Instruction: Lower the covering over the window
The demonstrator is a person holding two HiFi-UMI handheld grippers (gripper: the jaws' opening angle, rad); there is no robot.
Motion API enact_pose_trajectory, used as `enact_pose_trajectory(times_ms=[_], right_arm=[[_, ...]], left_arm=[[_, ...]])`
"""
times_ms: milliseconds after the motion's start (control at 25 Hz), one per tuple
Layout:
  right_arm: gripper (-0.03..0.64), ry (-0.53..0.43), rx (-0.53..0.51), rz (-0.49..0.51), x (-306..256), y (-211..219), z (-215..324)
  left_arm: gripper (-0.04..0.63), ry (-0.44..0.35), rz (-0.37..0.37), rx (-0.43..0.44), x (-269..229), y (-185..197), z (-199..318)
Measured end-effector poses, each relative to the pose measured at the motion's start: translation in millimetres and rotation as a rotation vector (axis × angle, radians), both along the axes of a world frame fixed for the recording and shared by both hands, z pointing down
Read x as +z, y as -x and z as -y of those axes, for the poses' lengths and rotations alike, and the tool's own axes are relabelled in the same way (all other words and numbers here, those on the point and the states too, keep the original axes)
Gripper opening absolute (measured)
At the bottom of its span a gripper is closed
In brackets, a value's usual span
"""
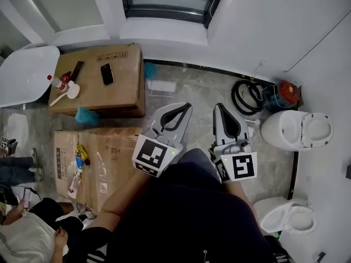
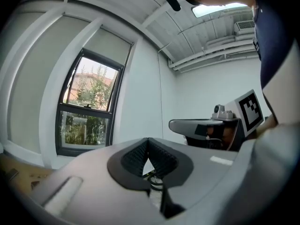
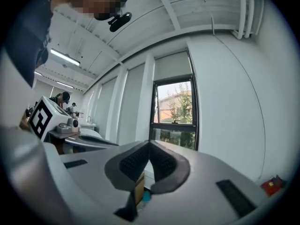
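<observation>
Both the left gripper point(image 1: 187, 107) and right gripper point(image 1: 218, 107), closed and empty, face the window point(image 2: 89, 108), whose raised blind point(image 2: 108, 45) likely needs a level, central pull.

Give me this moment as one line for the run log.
left tongs: shut, empty | right tongs: shut, empty | blind: mostly raised
</observation>
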State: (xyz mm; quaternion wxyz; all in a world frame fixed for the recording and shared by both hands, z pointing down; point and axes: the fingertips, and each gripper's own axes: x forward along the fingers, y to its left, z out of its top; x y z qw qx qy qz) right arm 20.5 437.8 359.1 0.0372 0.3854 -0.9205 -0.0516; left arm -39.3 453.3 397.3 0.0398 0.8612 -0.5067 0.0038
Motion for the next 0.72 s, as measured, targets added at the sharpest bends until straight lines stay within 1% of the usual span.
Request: enact_pose_trajectory(times_ms=[120, 200, 320, 440, 520, 600, 720], right_arm=[[0.012, 0.056, -0.013, 0.002, 10.7, -2.3, 0.0], [0.012, 0.070, -0.026, 0.002, 11.7, 0.5, 0.1], [0.013, 0.077, -0.031, -0.004, 16.4, 10.3, -5.7], [0.012, 0.075, -0.031, -0.025, 21.3, 17.5, -12.5], [0.012, 0.066, -0.035, -0.045, 26.2, 19.5, -15.2], [0.013, 0.074, -0.006, -0.063, 33.8, 12.9, -12.8], [0.013, 0.112, 0.059, -0.061, 42.2, -10.0, 0.4]], left_arm=[[0.009, 0.055, 0.008, 0.052, 14.6, -11.3, -4.7], [0.009, 0.091, 0.005, 0.075, 23.9, -14.6, -8.5], [0.009, 0.122, -0.005, 0.071, 37.1, -5.9, -18.1], [0.009, 0.117, -0.039, 0.037, 39.0, 8.1, -23.6], [0.009, 0.100, -0.040, 0.011, 40.6, 17.4, -22.3], [0.009, 0.095, -0.034, 0.008, 45.8, 20.9, -14.5], [0.009, 0.104, -0.059, 0.011, 46.8, 13.6, 0.5]])
